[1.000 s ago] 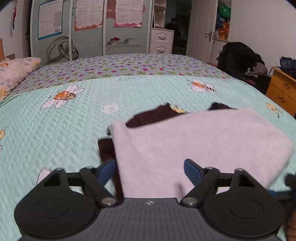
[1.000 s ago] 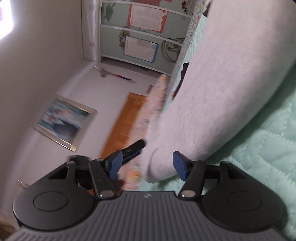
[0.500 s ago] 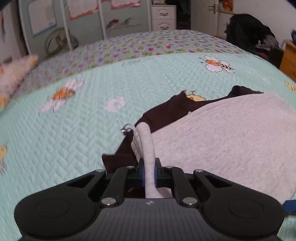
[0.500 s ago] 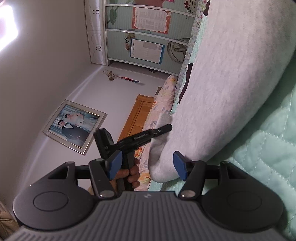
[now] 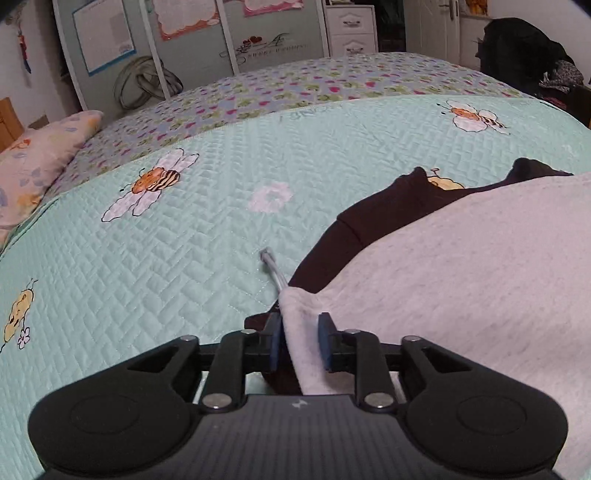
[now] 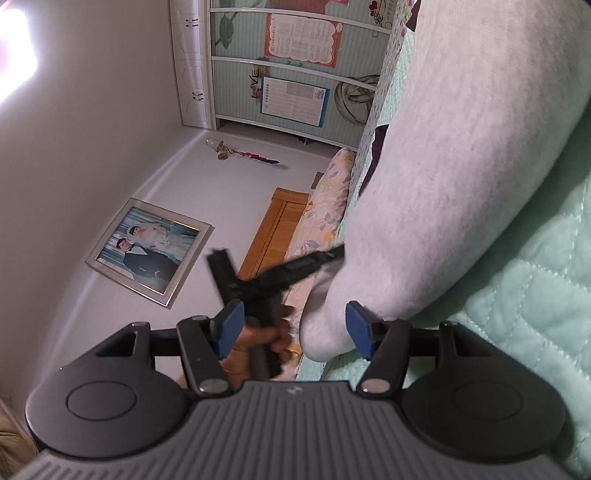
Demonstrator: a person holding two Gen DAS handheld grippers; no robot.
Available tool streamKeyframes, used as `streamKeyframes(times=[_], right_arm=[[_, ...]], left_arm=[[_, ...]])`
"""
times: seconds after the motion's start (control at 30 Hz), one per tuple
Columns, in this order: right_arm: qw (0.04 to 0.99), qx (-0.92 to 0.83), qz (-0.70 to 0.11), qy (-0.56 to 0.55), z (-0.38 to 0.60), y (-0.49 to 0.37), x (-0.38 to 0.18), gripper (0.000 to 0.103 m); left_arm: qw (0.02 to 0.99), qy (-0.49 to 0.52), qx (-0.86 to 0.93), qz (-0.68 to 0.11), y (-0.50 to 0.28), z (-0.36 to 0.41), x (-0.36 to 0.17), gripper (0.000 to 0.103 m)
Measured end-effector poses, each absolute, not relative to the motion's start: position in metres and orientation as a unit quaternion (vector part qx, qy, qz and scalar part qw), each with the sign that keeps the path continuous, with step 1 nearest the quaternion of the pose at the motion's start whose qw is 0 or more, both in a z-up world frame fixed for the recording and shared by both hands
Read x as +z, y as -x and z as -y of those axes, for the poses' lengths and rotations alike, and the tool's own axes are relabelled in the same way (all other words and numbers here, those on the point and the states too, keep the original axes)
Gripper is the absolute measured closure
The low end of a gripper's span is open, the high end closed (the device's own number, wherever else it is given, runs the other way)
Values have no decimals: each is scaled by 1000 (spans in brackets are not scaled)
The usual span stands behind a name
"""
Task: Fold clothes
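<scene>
A light grey garment [image 5: 461, 295] lies on the mint quilted bed cover [image 5: 166, 258], on top of a dark maroon garment [image 5: 369, 225]. A grey drawstring [image 5: 272, 266] sticks out at the grey garment's near left corner. My left gripper [image 5: 300, 341] is low over that corner. Its jaws are opening and the corner lies slack between the blue pads [image 5: 275, 341]. My right gripper [image 6: 295, 328] is open, with the grey garment's rounded fold [image 6: 424, 184] reaching in beside its right pad. In the right wrist view a hand [image 6: 258, 343] holds the blurred left gripper.
A floral pillow [image 5: 33, 162] and a wooden headboard [image 6: 273, 229] are at the bed's left end. Beyond the bed are a wardrobe with posters [image 5: 192, 48] and a white chest of drawers [image 5: 351, 26]. Dark clothes [image 5: 517, 48] are piled at the far right. A framed photo [image 6: 147, 251] hangs on the wall.
The left gripper shut on the grey garment's corner, carried it leftward and lower, and now stands partly apart around it. The grey garment has settled flat. The right gripper has stayed put.
</scene>
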State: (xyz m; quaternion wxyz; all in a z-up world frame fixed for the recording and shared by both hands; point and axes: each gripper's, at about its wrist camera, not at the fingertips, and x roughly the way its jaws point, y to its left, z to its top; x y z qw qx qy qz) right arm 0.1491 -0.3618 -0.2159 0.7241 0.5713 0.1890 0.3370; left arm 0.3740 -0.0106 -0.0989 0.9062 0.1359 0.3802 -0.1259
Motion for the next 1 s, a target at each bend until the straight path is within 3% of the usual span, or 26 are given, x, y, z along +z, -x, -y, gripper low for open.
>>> streamKeyframes(times=[0.17,0.37,0.5,0.63,0.8,1.0], right_arm=[[719,341,-189,-575,362,-150,-216,40],[740,328,-208,-549,361,-141,-193,39],[848,254,-172,-433,388,-116,-121,38],[935,96,-174,-292,452,-135,-68,29],[948,6,-251,-195,502,-196,-67,29],[945,18,-303,-123,500,-232,-92,32]], left_arm=[[919,-131,-89,-361,-372,3,-83,53],[946,-81,-53,-310,-329,-8,-45,48],[945,-84,-110,-298,-297,10,-38,41],[941,-74,-135,-300,-284,28,-42,38],[935,-54,-146,-319,-280,42,-59,37],[930,-59,-145,-332,-281,43,-77,35]])
